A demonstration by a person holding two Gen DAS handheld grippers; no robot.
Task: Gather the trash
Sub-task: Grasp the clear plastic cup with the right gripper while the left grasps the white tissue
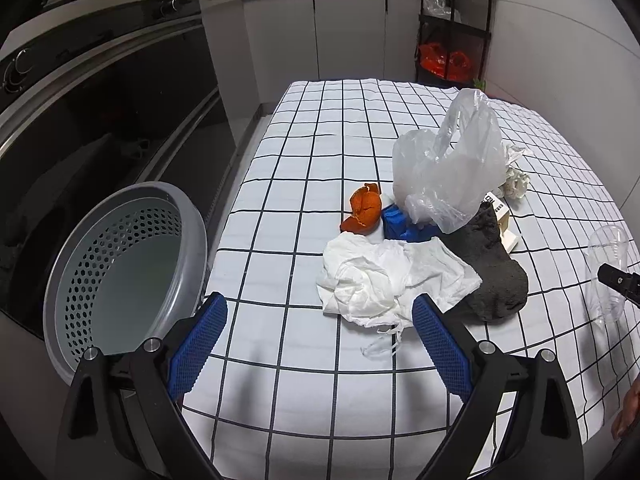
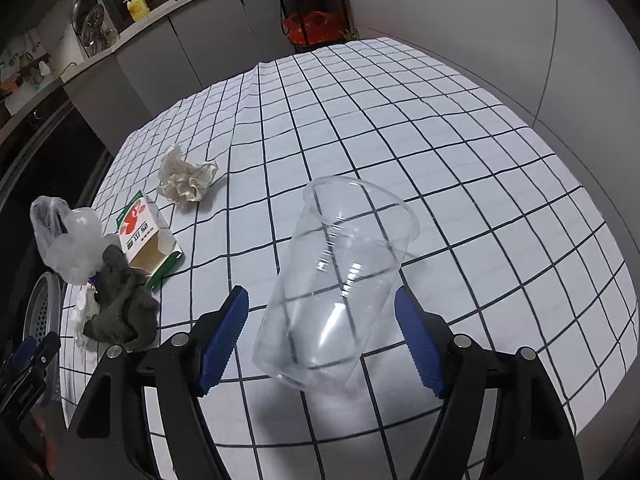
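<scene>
The left gripper [image 1: 320,344] hangs over the bench [image 1: 304,168], which wears a white cloth with a dark grid. Its jaws are spread with nothing between them. Just ahead of its right finger lies a crumpled white tissue [image 1: 384,280], and a loose scrap of it trails into the gap between the fingers. Beyond the tissue sit an orange peel [image 1: 364,212], a blue wrapper [image 1: 400,226] and a clear plastic bag [image 1: 448,164] that stands up over them. A grey sock [image 1: 492,272] lies ahead and to the right, touching the tissue. Off the left finger, beside the bench edge, a grey perforated bin [image 1: 120,264] tilts its mouth toward the gripper.

The right gripper [image 2: 320,336] also stands spread. A clear cup [image 2: 336,280] lies on its side between the blue pads, mouth pointing away; neither pad presses on it. Ahead and to the left lie an open carton [image 2: 146,240], printed red and green, and farther off a paper ball [image 2: 186,180]. The sock and bag lie far to its left.
</scene>
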